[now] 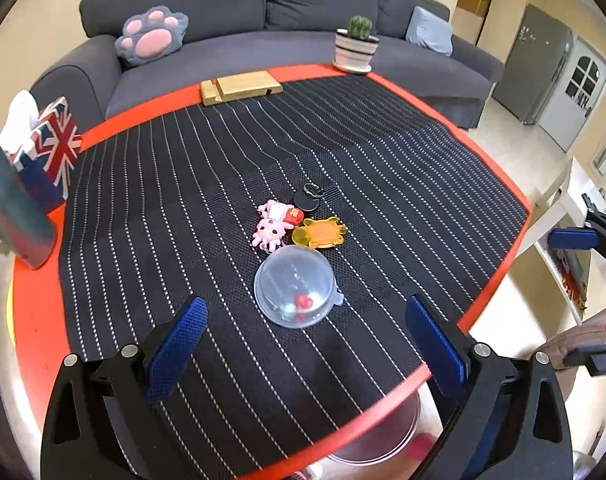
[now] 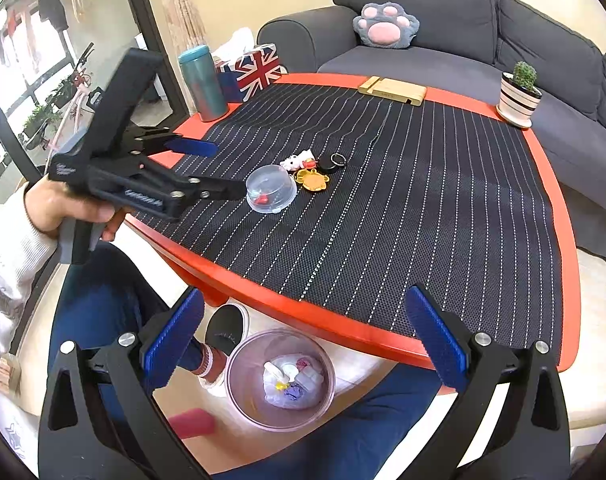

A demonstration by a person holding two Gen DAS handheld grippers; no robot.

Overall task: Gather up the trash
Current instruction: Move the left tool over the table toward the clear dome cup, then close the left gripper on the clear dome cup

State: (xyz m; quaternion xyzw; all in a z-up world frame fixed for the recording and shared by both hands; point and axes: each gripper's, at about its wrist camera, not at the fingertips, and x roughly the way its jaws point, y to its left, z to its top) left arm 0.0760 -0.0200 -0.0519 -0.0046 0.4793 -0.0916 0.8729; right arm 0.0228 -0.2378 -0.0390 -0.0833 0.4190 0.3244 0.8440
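A clear plastic dome with small red bits inside lies on the striped black mat. My left gripper stands open just short of it, one finger on each side and nothing held. Behind the dome lie a pink toy keychain, a yellow bear-shaped piece and a black round tag with a ring. In the right wrist view my right gripper hangs open and empty over the table's near edge, above a clear trash bin on the floor holding crumpled wrappers. The left gripper reaches toward the dome.
A teal bottle and a Union Jack tissue box stand at the table's left corner. A wooden stand and a potted cactus sit at the far edge, with a grey sofa behind. A person's legs and shoe flank the bin.
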